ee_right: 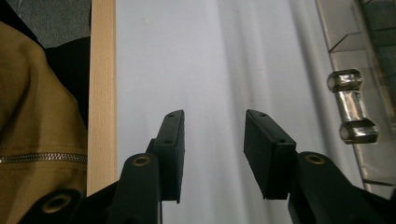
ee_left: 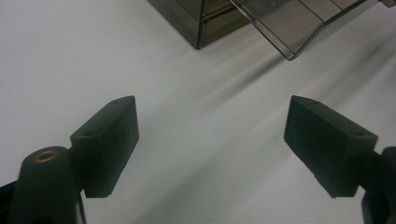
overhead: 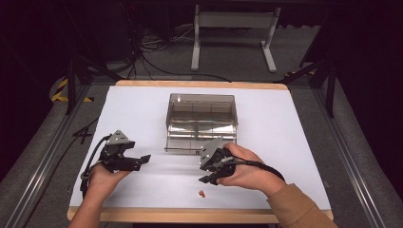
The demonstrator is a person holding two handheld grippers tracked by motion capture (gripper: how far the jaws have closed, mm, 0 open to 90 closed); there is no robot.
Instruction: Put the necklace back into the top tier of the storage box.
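Fingers (ee_left: pixel 112 144) spread empty, drawer box (overhead: pixel 201 121) beyond, apart.

Too small or cut off to tell

I can't identify the tiny reddish bit (overhead: pixel 202 193) near my right tool (overhead: pixel 207 179); the smoky drawer box (ee_left: pixel 243 21) runs past the frame.

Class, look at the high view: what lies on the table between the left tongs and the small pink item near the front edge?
Nothing: in the high view, only bare white tabletop lies between the left tongs and the small pink item.
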